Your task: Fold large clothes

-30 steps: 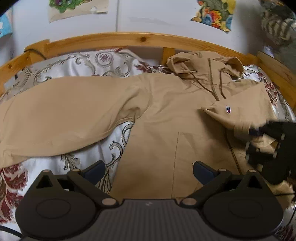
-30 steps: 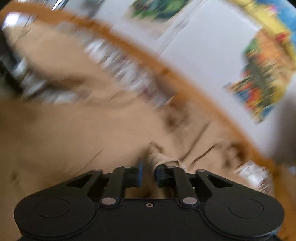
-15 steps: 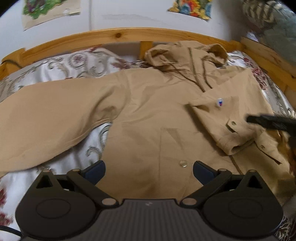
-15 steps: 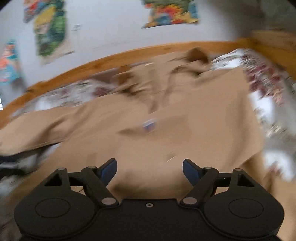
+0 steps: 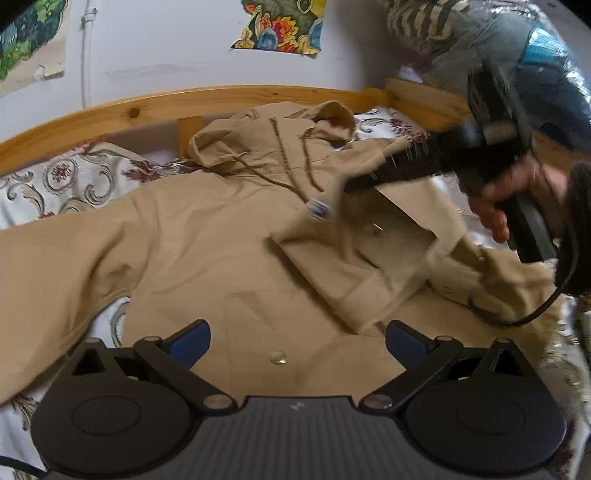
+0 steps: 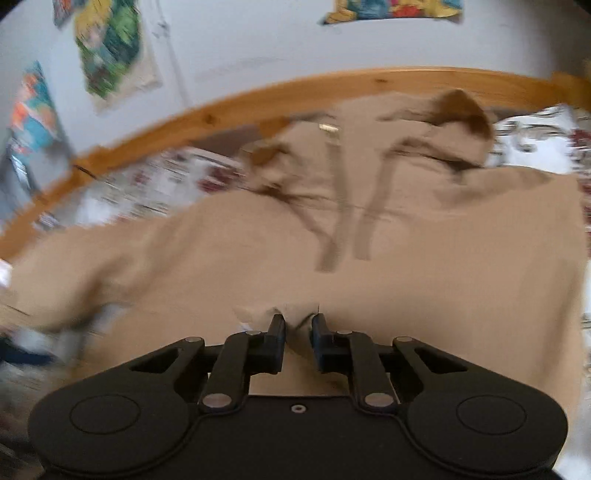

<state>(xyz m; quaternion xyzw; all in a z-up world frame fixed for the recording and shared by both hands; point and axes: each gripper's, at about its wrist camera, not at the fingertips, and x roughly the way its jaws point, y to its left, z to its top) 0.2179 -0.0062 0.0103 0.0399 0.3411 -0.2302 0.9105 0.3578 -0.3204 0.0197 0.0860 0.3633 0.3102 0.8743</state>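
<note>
A tan hooded jacket [image 5: 221, 236] lies spread across the bed, hood toward the wooden headboard [image 5: 155, 107], over a floral bedspread [image 5: 66, 177]. The right gripper [image 6: 298, 325], jaws closing, pinches a fold of the jacket's sleeve and lifts it above the chest. The left gripper [image 5: 297, 338] hangs released over the hem. Posters [image 5: 280, 26] hang on the wall behind.

A bedroom in a home is shown. A wooden bed frame [image 5: 221, 99] is seen along a white wall [image 5: 166, 48], with a floral-patterned bedspread [image 5: 74, 173] spread across the mattress. Colourful paper pictures [image 5: 284, 26] are stuck unframed to the wall above it.
</note>
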